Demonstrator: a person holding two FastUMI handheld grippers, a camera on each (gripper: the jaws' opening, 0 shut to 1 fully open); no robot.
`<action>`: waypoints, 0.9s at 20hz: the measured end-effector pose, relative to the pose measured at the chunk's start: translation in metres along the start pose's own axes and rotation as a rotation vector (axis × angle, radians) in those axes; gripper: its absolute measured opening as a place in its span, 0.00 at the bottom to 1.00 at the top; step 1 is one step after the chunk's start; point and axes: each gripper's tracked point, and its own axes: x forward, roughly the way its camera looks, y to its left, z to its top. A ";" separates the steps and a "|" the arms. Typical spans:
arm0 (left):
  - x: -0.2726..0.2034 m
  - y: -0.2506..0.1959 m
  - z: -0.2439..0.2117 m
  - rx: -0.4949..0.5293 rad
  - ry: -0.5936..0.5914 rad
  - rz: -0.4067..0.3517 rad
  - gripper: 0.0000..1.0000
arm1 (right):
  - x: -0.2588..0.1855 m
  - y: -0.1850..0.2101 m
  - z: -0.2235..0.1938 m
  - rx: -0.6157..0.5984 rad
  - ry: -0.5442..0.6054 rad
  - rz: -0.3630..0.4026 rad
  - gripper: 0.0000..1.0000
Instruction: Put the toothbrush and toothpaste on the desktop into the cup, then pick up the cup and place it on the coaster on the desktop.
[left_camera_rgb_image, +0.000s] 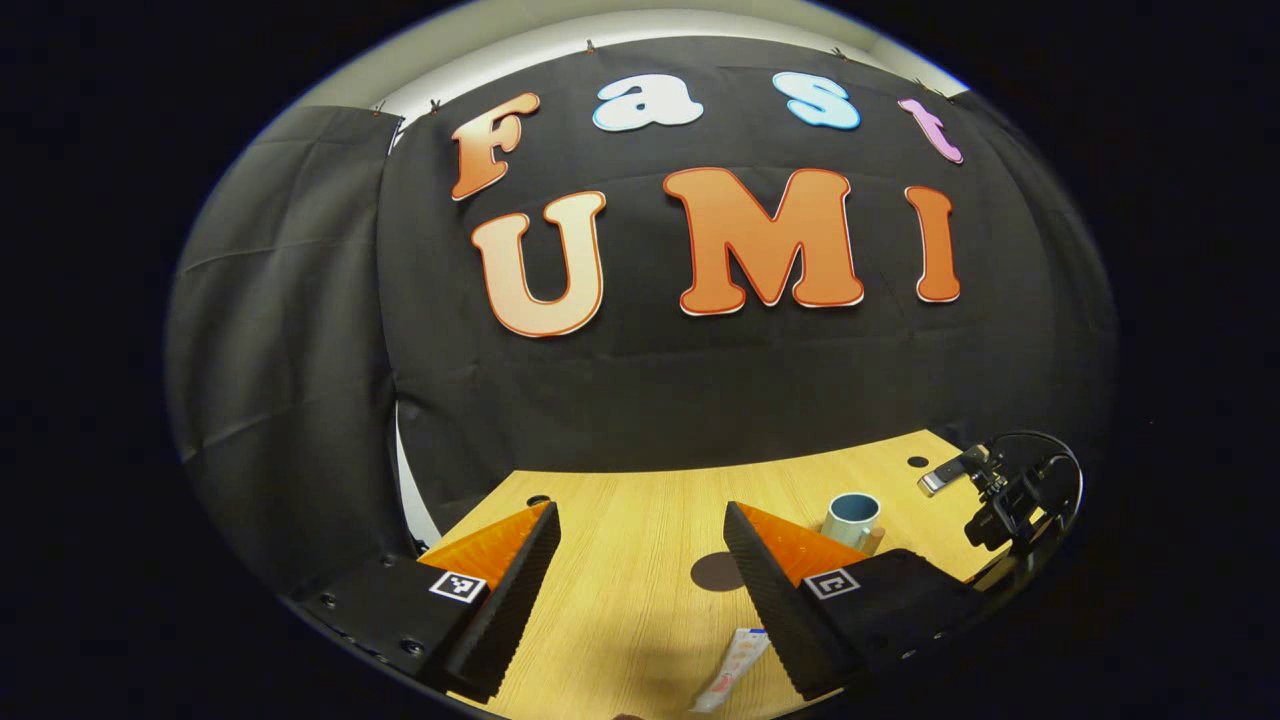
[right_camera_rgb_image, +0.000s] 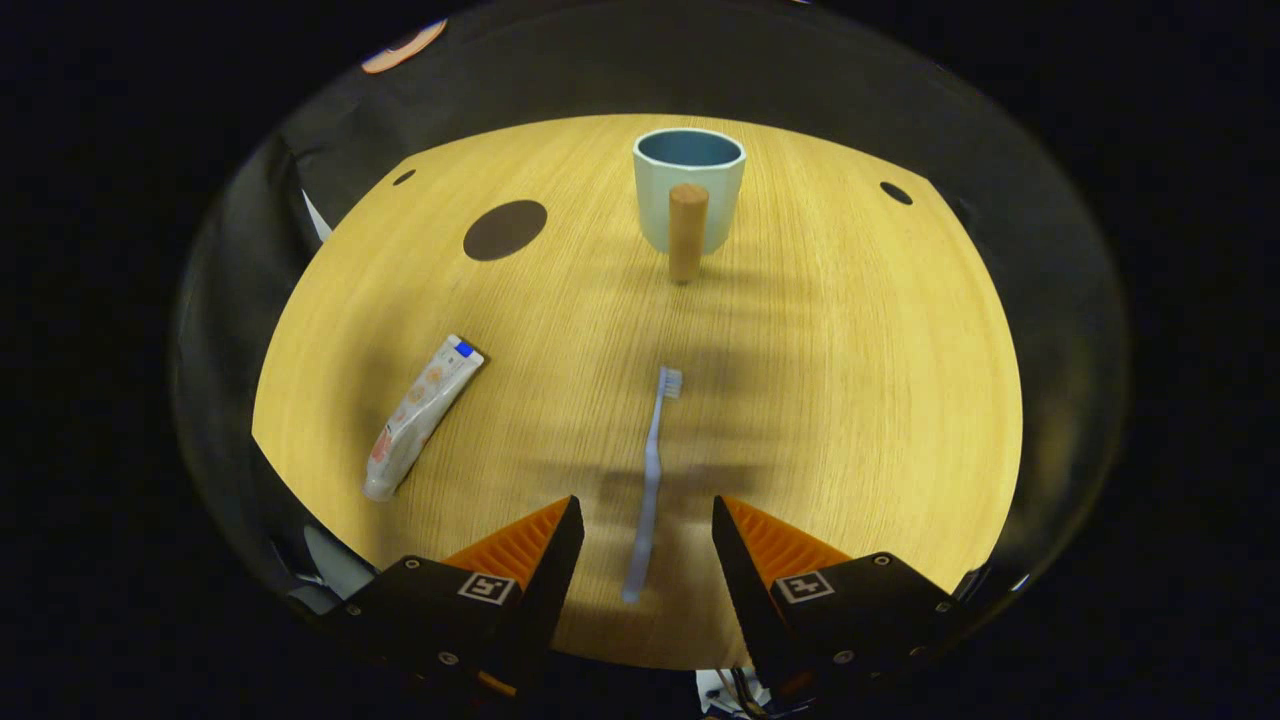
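Note:
A pale blue cup (right_camera_rgb_image: 690, 190) with a wooden handle stands upright at the far middle of the wooden desktop (right_camera_rgb_image: 850, 400). A dark round coaster (right_camera_rgb_image: 505, 229) lies to its left. The toothbrush (right_camera_rgb_image: 650, 480) lies flat, head toward the cup, its handle end between the fingers of my right gripper (right_camera_rgb_image: 640, 540), which is open above it. The toothpaste tube (right_camera_rgb_image: 420, 415) lies at the left. In the left gripper view, my left gripper (left_camera_rgb_image: 640, 540) is open over the desktop, with the toothpaste (left_camera_rgb_image: 735, 668) by its right finger, the coaster (left_camera_rgb_image: 715, 572) and the cup (left_camera_rgb_image: 852, 520) beyond.
The other gripper (left_camera_rgb_image: 1010, 490) hangs over the desktop's right edge in the left gripper view. Small dark holes (right_camera_rgb_image: 895, 193) mark the desktop's far corners. Black cloth walls close the back and left sides.

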 end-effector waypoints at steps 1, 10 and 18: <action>0.000 0.000 -0.005 0.002 0.014 0.000 0.99 | 0.002 -0.001 -0.001 -0.001 0.016 0.000 0.78; 0.004 -0.012 -0.045 0.016 0.179 -0.045 0.99 | 0.034 0.000 -0.014 0.017 0.136 -0.023 0.51; 0.010 -0.032 -0.113 -0.038 0.483 -0.141 0.99 | 0.039 -0.001 -0.011 0.079 0.163 -0.016 0.09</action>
